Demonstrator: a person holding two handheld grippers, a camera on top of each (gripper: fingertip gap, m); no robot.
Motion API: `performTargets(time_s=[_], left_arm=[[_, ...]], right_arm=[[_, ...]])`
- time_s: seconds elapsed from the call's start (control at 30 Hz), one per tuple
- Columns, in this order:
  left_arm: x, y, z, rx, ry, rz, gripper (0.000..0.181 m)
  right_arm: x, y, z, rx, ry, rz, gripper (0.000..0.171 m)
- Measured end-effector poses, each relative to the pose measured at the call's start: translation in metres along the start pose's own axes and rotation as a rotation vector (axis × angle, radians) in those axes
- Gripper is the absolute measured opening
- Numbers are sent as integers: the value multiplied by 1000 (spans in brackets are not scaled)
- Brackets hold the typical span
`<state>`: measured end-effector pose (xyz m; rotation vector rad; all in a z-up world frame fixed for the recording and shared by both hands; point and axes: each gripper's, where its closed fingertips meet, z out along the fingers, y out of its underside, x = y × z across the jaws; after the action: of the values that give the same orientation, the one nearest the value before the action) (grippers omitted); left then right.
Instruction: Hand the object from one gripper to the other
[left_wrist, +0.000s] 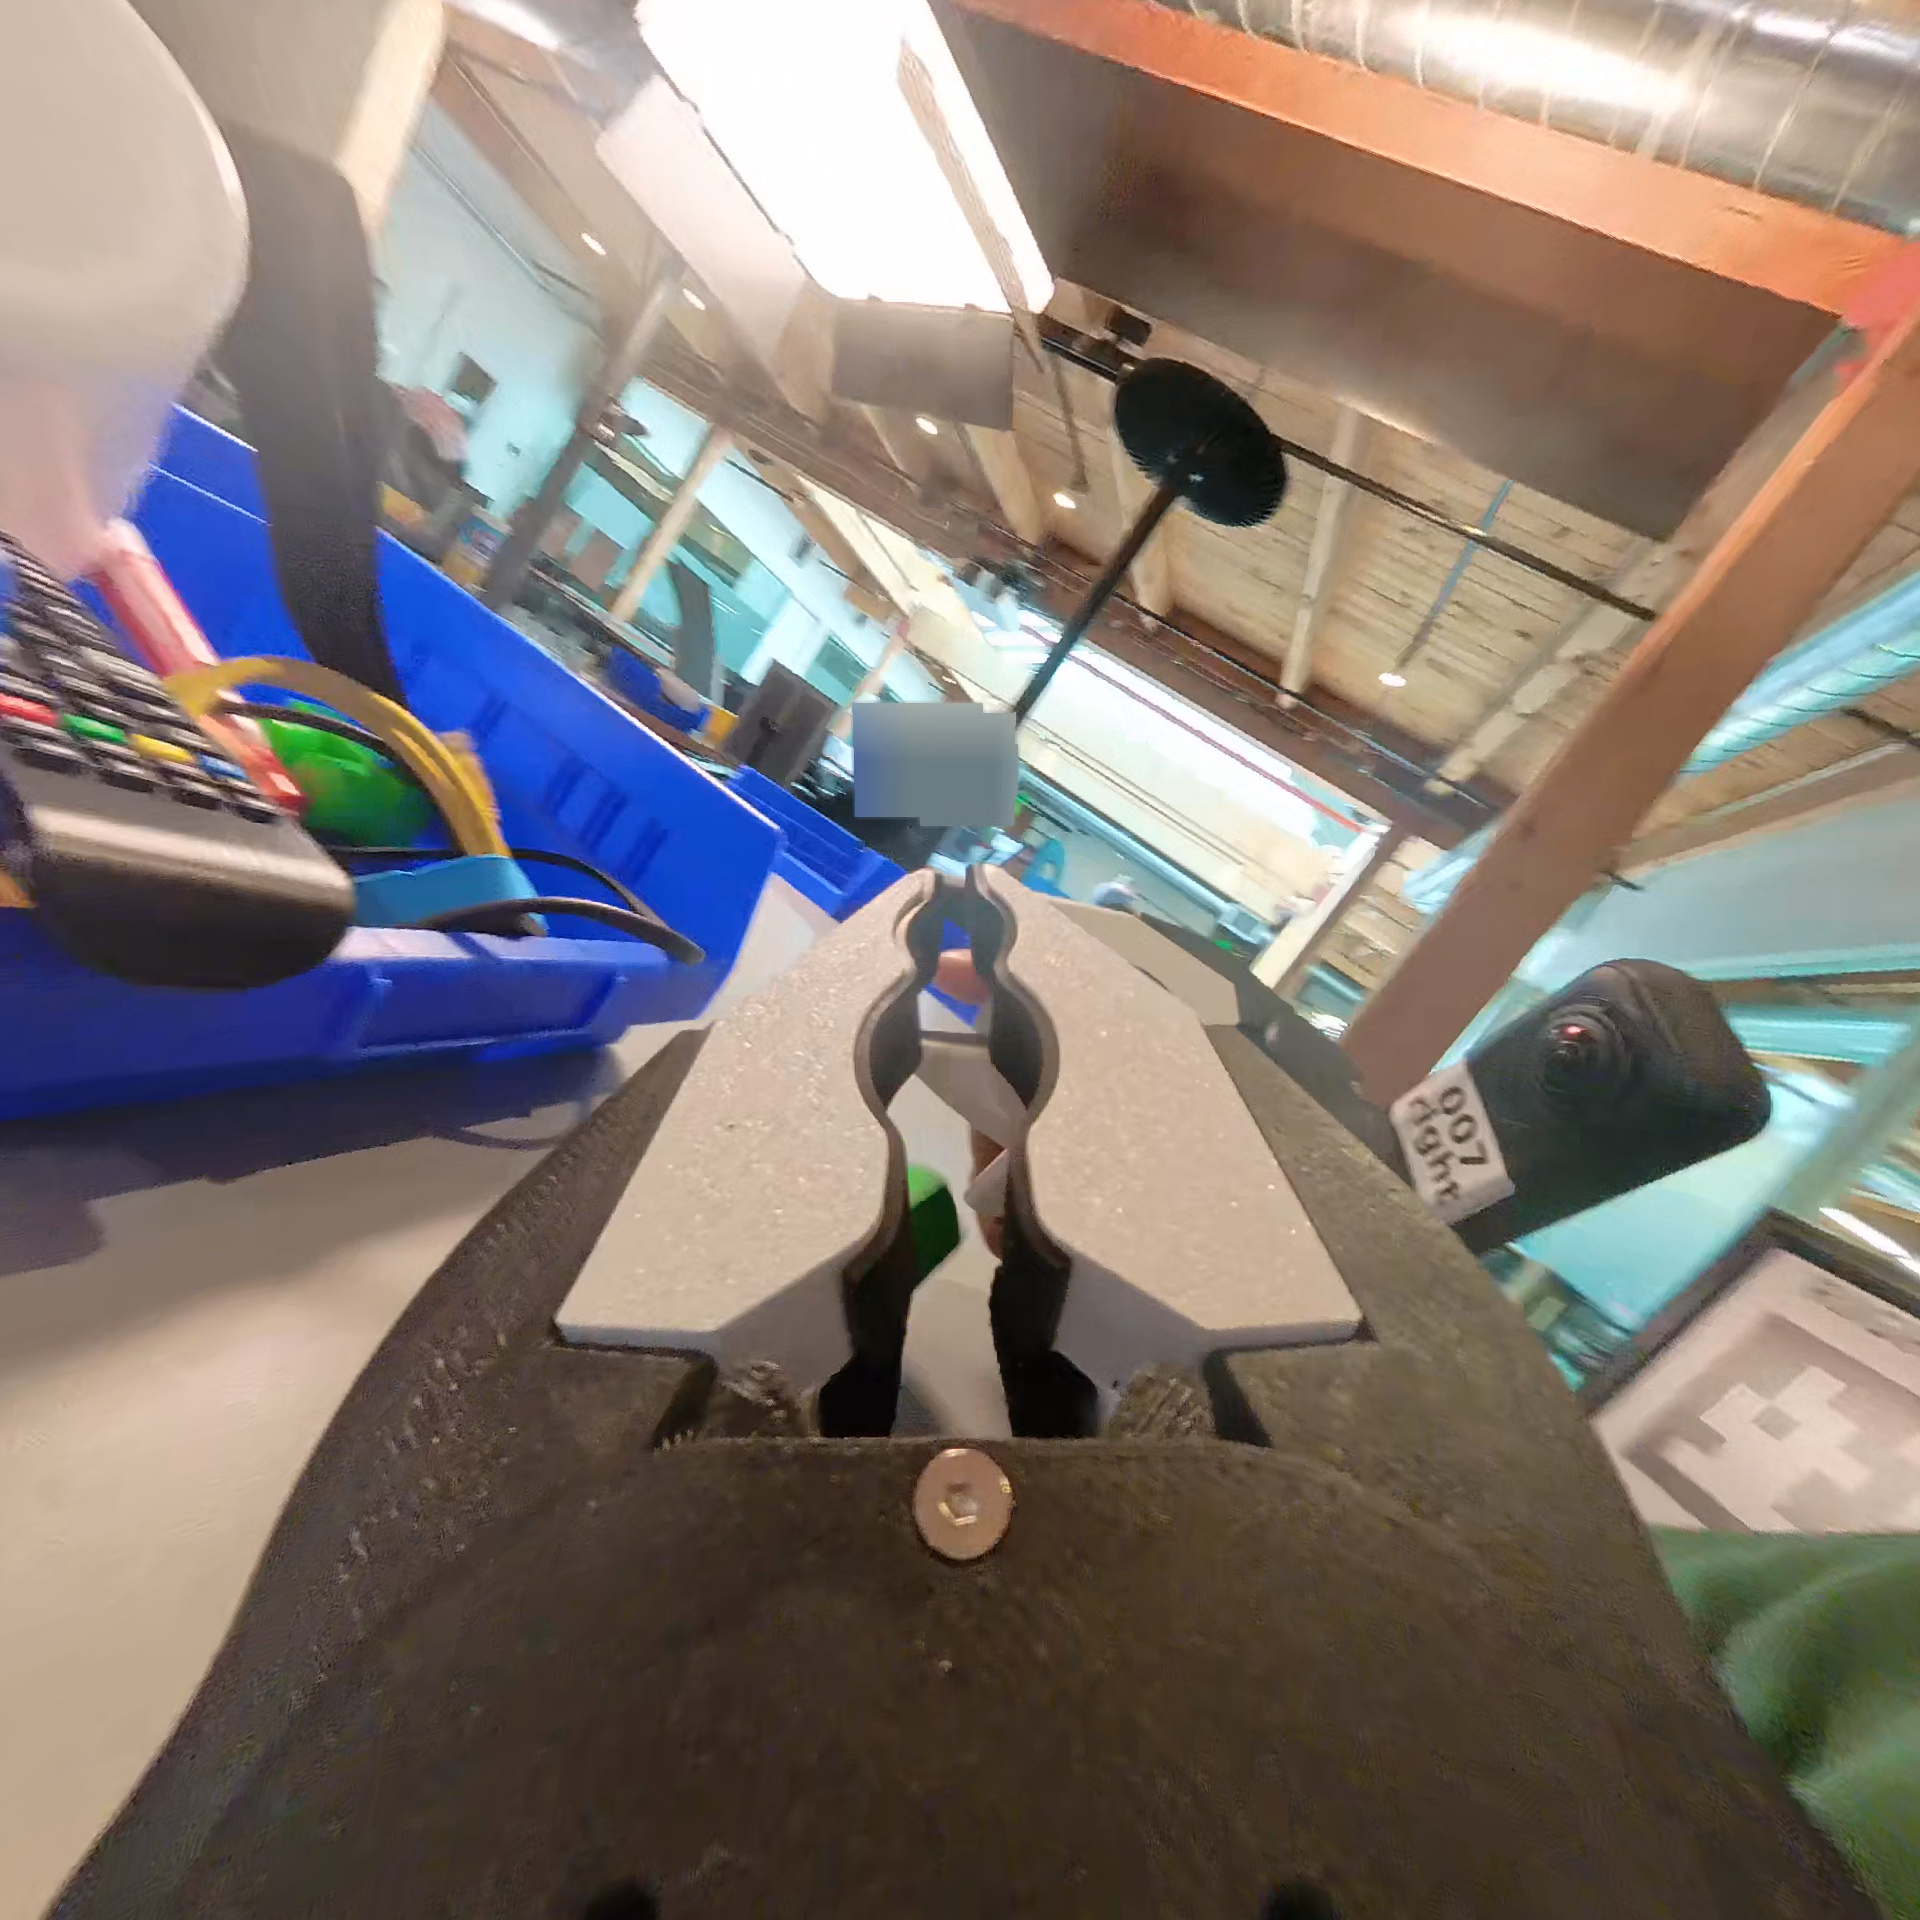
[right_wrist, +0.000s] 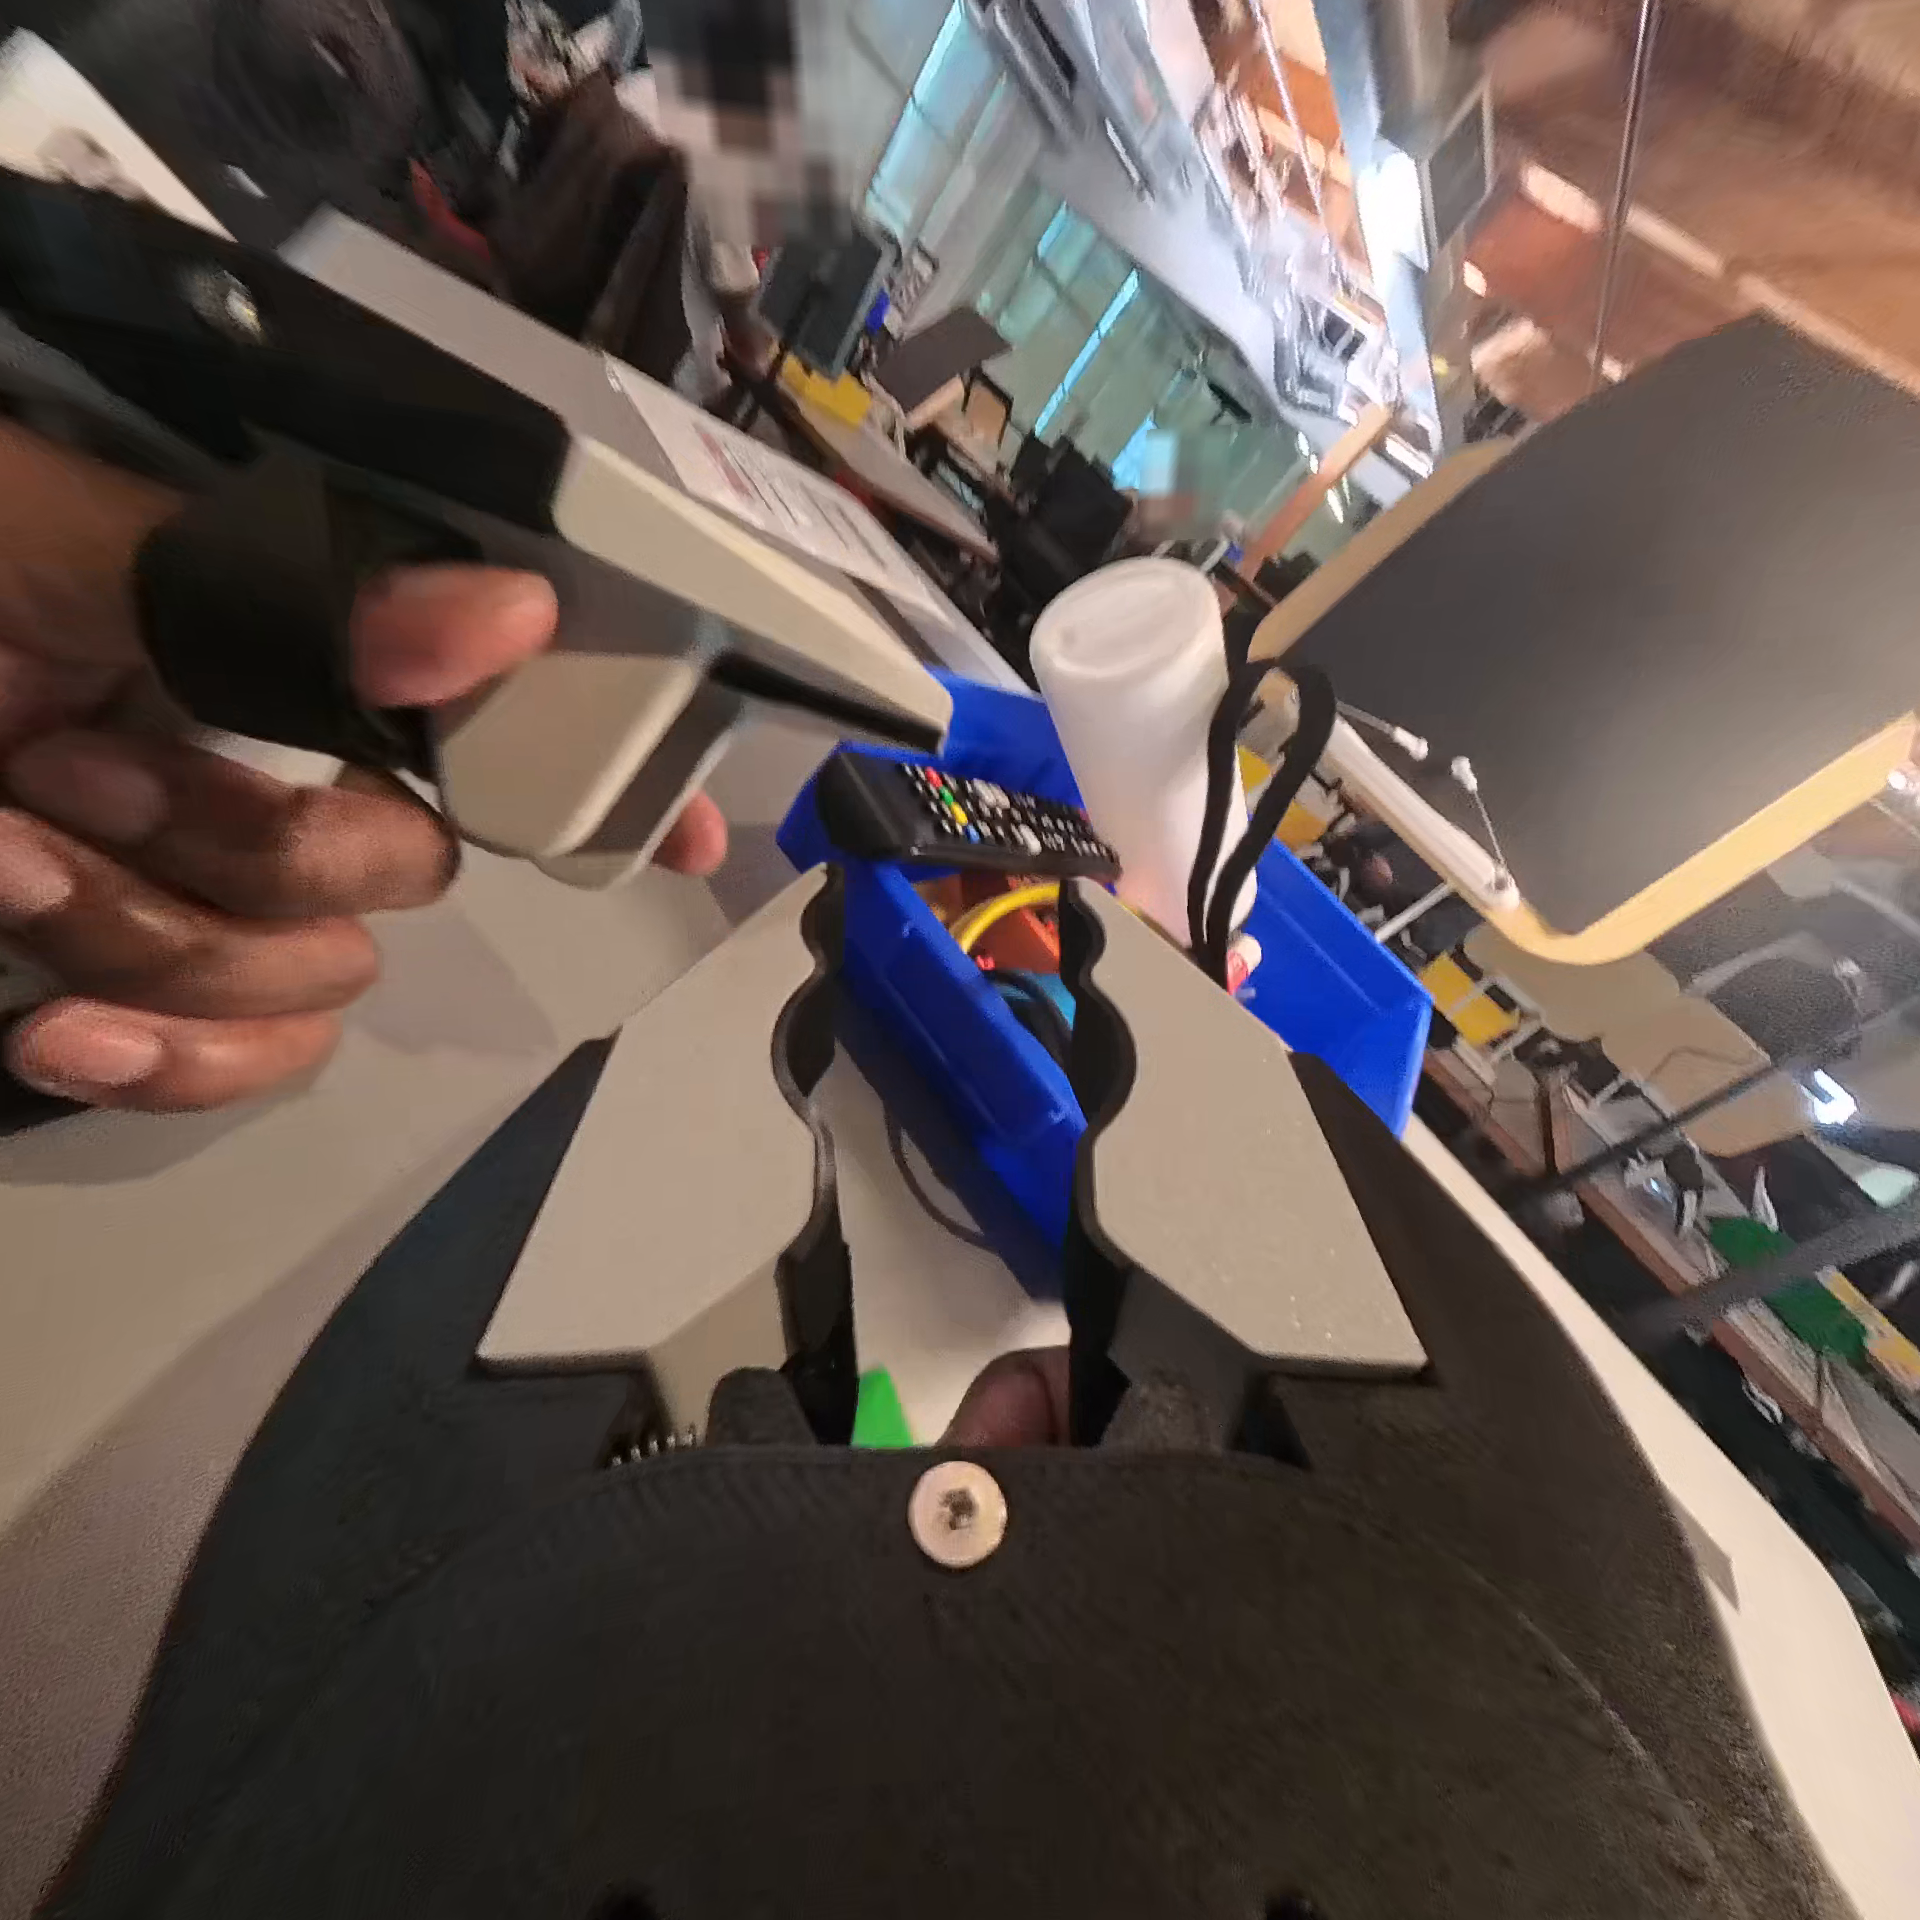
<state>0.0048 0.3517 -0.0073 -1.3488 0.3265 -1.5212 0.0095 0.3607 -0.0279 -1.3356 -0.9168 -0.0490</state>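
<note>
My left gripper (left_wrist: 956, 888) is shut, with nothing visible between its grey fingers. It also shows in the right wrist view (right_wrist: 935, 719), held by a hand (right_wrist: 187, 862) at the upper left, above the table. My right gripper (right_wrist: 951, 904) is open and empty, pointing at a blue bin (right_wrist: 1340, 987). The bin holds a black remote (right_wrist: 966, 821), a white bottle (right_wrist: 1132, 707), a black strap (right_wrist: 1247, 790) and a yellow cable (right_wrist: 997, 914). In the left wrist view the bin (left_wrist: 582, 748) and remote (left_wrist: 135, 821) lie at the left. The right gripper's camera (left_wrist: 1621, 1081) is close at the right.
Both grippers are over a pale grey table (right_wrist: 208, 1299), which also shows in the left wrist view (left_wrist: 208, 1351). A dark panel with a wooden edge (right_wrist: 1610, 623) hangs at the right. A checkered marker board (left_wrist: 1766, 1403) and a green sleeve (left_wrist: 1818, 1662) are at the lower right. My two grippers' fingertips are within a few centimetres of each other.
</note>
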Motion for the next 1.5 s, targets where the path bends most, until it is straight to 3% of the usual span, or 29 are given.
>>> performTargets(time_s=[0.2, 0.37, 0.5, 0.7, 0.9, 1.0, 1.13, 1.33, 1.5], left_arm=[[-9, -4, -4, 15, -181, 253, 10], [-10, -2, -2, -4, -155, 205, 14], [-10, 0, -1, -15, -154, 203, 17], [-10, 3, 0, -35, -152, 205, 22], [-7, 8, 3, -63, -131, 196, 24], [-5, 11, 4, -75, -125, 198, 24], [-5, 15, 5, -103, -126, 194, 25], [-10, 50, 15, -331, -126, 106, 46], [-15, 58, 16, -380, -149, 87, 50]], right_arm=[[14, 27, 5, -134, 66, 31, 41], [38, 29, -5, -97, 43, 211, 41], [71, 59, -21, -168, 39, 354, 41], [28, 103, -43, -347, -336, 397, 49], [4, 119, -43, -450, -398, 314, 48], [-1, 133, -41, -522, -374, 219, 32], [-1, 123, -34, -474, -334, 109, 31], [-12, 87, -22, -306, -283, -101, 30], [-23, 63, -18, -203, -275, -141, 30]])
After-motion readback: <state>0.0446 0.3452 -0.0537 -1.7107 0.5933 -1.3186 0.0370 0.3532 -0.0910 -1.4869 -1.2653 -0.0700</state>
